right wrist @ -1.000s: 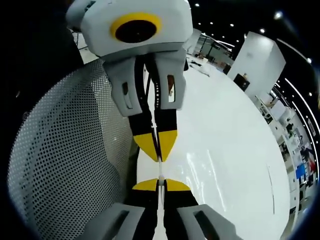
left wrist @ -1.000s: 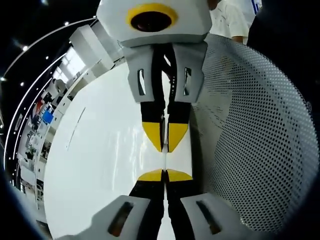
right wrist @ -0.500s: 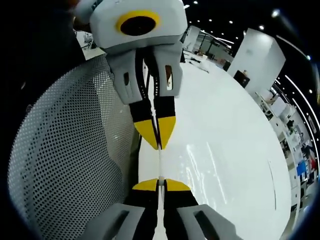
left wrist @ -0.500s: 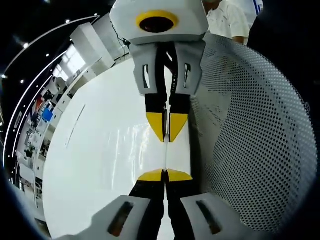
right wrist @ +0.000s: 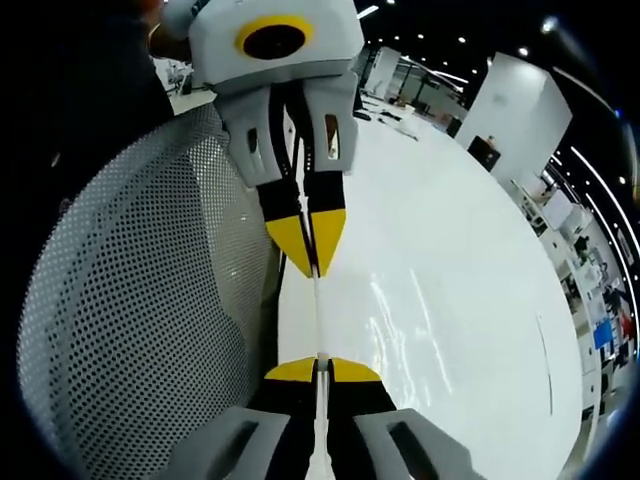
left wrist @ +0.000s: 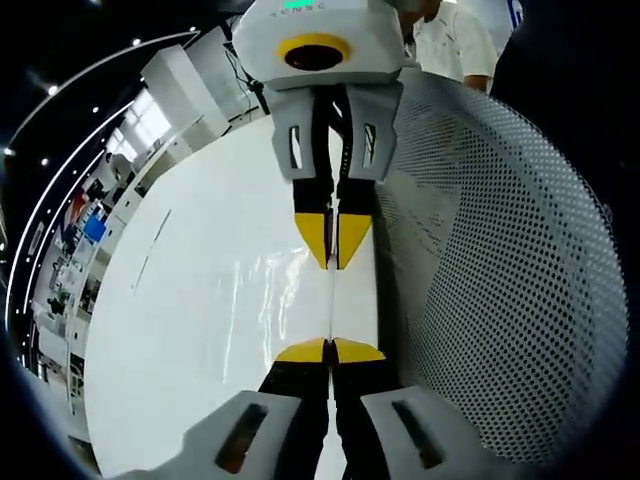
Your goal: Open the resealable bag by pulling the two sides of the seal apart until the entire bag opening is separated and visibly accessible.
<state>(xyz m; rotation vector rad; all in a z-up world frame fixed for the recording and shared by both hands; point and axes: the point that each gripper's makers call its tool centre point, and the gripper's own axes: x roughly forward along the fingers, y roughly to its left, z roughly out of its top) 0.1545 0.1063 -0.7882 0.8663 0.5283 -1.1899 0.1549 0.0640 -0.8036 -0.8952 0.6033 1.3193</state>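
Grippers faced each other tip to tip over the glossy white tabletop (left wrist: 200, 330). In the left gripper view, your left gripper (left wrist: 330, 350), with its black jaws and yellow tips, was pinched together on a thin, clear edge of the resealable bag (left wrist: 331, 305), which ran as a taut pale strip straight up to the right gripper (left wrist: 332, 262), clamped on it from the far end. The right gripper view showed the same: your right gripper (right wrist: 318, 368) was closed on the strip (right wrist: 316, 315), and the left gripper (right wrist: 312, 270) was closed on its other end. You held the bag just beside a white perforated mesh panel (left wrist: 500, 280), also visible at (right wrist: 140, 320). Small lettering above the lens on the right gripper's housing was too blurred to read.
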